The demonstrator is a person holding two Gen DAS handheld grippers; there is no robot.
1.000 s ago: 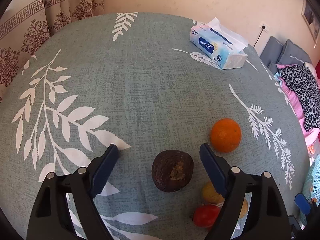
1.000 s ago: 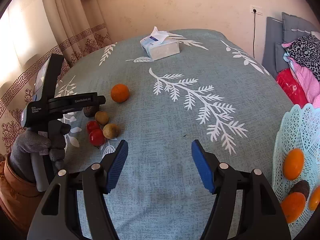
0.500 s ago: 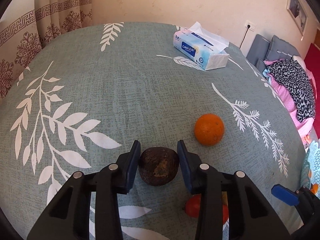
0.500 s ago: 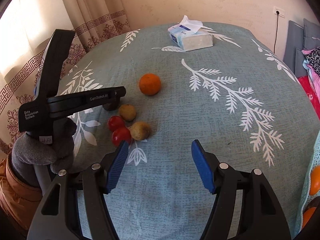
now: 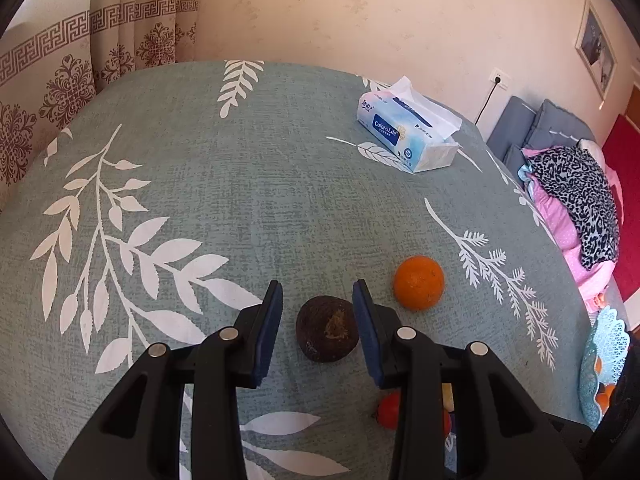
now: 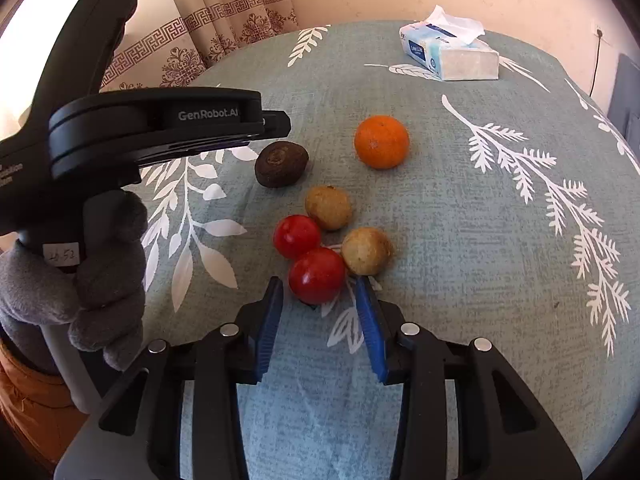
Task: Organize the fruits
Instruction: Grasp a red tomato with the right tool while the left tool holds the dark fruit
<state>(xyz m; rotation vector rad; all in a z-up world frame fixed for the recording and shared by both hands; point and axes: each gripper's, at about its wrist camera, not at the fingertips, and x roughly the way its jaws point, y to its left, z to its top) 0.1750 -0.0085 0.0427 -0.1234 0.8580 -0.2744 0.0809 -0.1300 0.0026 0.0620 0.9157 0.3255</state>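
Orange fruits point(image 5: 605, 396) in turquoise lacy plastic basket point(image 5: 604, 344), left tongs point(image 5: 317, 292) just narrowed, dark brown round fruit point(image 5: 327, 334) seen between them, ungripped, right tongs point(image 6: 318, 284) just narrowed, glossy red round fruit point(image 6: 317, 272) at their tips, unpinched

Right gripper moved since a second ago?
Yes. The right gripper swung left: the tissue box shifted right in view, and the near red fruit now sits at its tips. Jaws just closed further, not gripping.

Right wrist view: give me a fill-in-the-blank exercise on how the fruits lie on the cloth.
The right gripper faces its nearest fruit, which is coloured ___.
The fruit closest to the tissue pack is the ___.
The yellow-brown fruits number ___.
Missing words: red; orange; two.
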